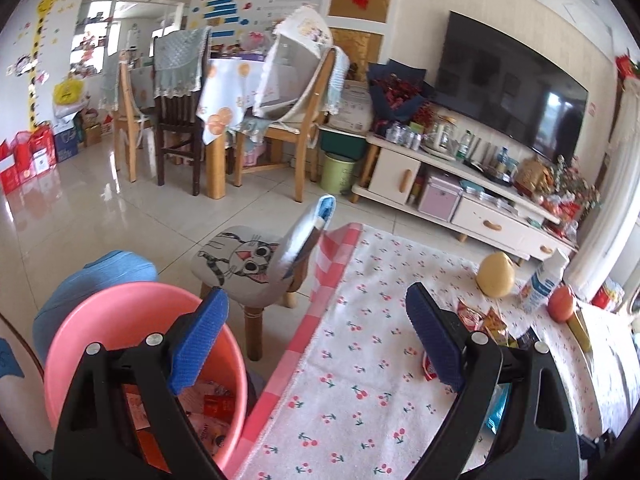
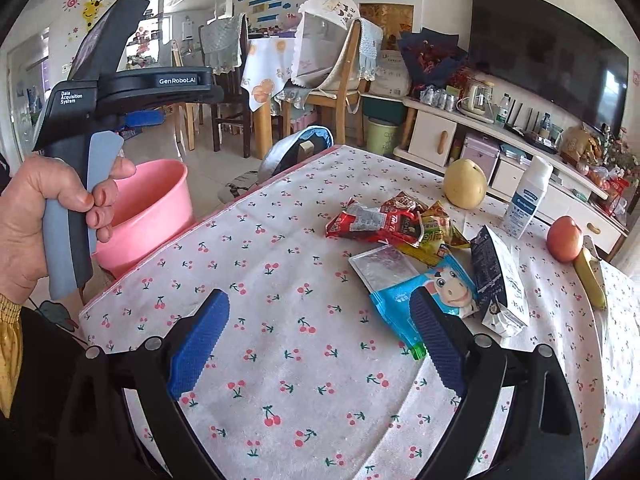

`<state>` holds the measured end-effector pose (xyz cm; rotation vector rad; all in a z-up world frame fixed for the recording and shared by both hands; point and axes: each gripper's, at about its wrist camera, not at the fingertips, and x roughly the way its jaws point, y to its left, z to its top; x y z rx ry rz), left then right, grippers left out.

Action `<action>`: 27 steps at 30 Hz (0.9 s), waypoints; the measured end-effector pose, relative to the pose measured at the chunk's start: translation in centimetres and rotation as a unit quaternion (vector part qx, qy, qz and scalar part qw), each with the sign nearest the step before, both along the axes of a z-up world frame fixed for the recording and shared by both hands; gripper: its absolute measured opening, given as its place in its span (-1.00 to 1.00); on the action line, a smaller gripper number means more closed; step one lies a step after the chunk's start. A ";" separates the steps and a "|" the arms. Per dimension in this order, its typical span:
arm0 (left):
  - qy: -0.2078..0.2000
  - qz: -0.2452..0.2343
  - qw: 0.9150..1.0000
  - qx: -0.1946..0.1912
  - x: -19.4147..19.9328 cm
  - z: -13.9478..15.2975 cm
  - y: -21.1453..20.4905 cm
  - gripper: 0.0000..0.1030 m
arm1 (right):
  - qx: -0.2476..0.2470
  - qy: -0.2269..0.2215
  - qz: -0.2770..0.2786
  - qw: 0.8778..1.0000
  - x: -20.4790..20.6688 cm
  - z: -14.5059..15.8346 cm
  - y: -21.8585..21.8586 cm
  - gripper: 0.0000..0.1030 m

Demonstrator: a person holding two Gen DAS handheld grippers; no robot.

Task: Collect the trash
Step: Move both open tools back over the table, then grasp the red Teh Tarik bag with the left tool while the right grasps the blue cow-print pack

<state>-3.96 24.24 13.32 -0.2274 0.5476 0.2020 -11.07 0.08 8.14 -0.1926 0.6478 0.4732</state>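
Note:
A pile of wrappers lies on the cherry-print tablecloth [image 2: 280, 240]: red snack packets [image 2: 372, 222], a yellow packet [image 2: 436, 228], a clear sachet [image 2: 382, 266], a blue cow-print pouch [image 2: 424, 300] and a dark white-ended bag [image 2: 498, 280]. My right gripper [image 2: 320, 344] is open and empty, low over the cloth, its right finger beside the blue pouch. My left gripper [image 1: 316, 336] is open and empty, over the table's left edge, its left finger above the pink bin [image 1: 132, 320], which holds wrappers. The bin also shows in the right wrist view [image 2: 152, 204].
On the table stand a yellow pear [image 2: 466, 184], a white spray bottle [image 2: 528, 196], an apple [image 2: 564, 238] and a banana [image 2: 590, 280]. A cat-print child's chair [image 1: 248, 264] stands by the table's left edge. A TV cabinet [image 1: 460, 184] lines the right wall.

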 end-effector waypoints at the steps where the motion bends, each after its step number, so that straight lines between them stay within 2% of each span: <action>1: 0.002 -0.007 1.000 0.003 0.2 -0.1 -0.5 0.77 | 0.003 -0.001 -0.003 1.000 0.0 0.0 -0.4 0.77; 9: 0.017 -0.084 0.995 0.044 1.1 -1.6 -5.9 0.77 | 0.038 -0.003 -0.034 0.999 0.4 0.6 -4.1 0.77; 16: 0.052 -0.166 0.984 0.034 2.2 -3.4 -10.0 0.77 | 0.048 -0.011 -0.066 0.997 0.9 1.5 -7.0 0.78; 20: 0.078 -0.189 0.979 0.021 3.0 -4.9 -11.8 0.77 | 0.048 -0.011 -0.086 0.995 1.3 1.8 -8.3 0.80; 27: 0.101 -0.206 0.972 0.047 5.2 -6.7 -14.9 0.77 | 0.039 -0.004 -0.111 0.993 2.1 1.6 -10.2 0.80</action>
